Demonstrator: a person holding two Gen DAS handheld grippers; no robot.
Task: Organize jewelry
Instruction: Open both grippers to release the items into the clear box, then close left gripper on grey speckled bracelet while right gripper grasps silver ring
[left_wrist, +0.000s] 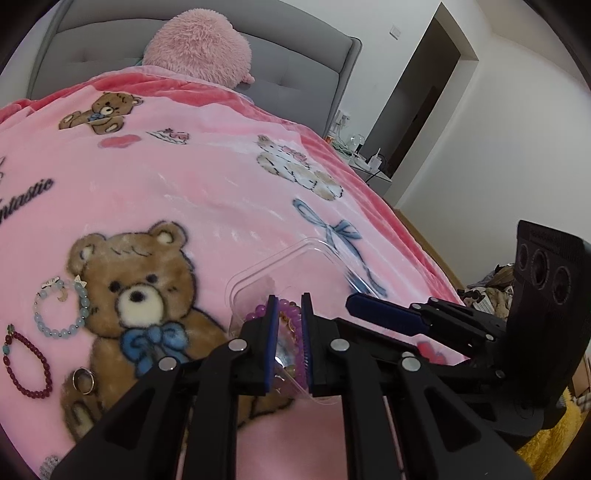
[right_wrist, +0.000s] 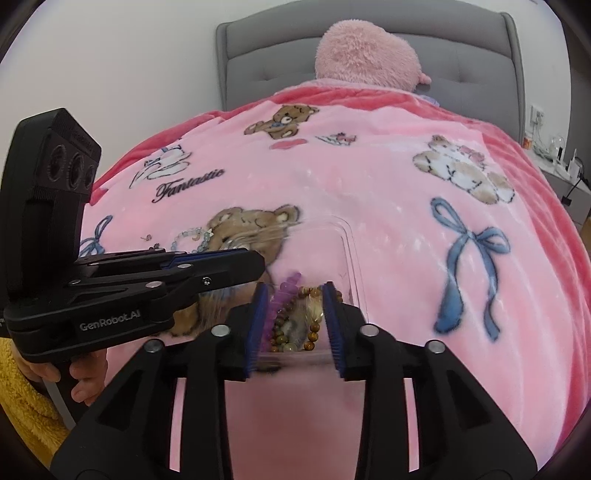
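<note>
Presently, a clear box (left_wrist: 325, 254) lay on the pink blanket (left_wrist: 221, 184), with a purple bracelet (right_wrist: 282, 295) and a brown bead bracelet (right_wrist: 312, 325) inside it at the near end. The left gripper (left_wrist: 289, 332) was clenched nearly closed over that end, though whether its pads pinched the box wall could not be told; the right gripper (right_wrist: 295, 328) stood parted above the bracelets, pressing on nothing. A pale blue bracelet (left_wrist: 61, 310), a red bracelet (left_wrist: 27, 365) and a ring (left_wrist: 83, 380) lay loose on the blanket, well left of the box.
</note>
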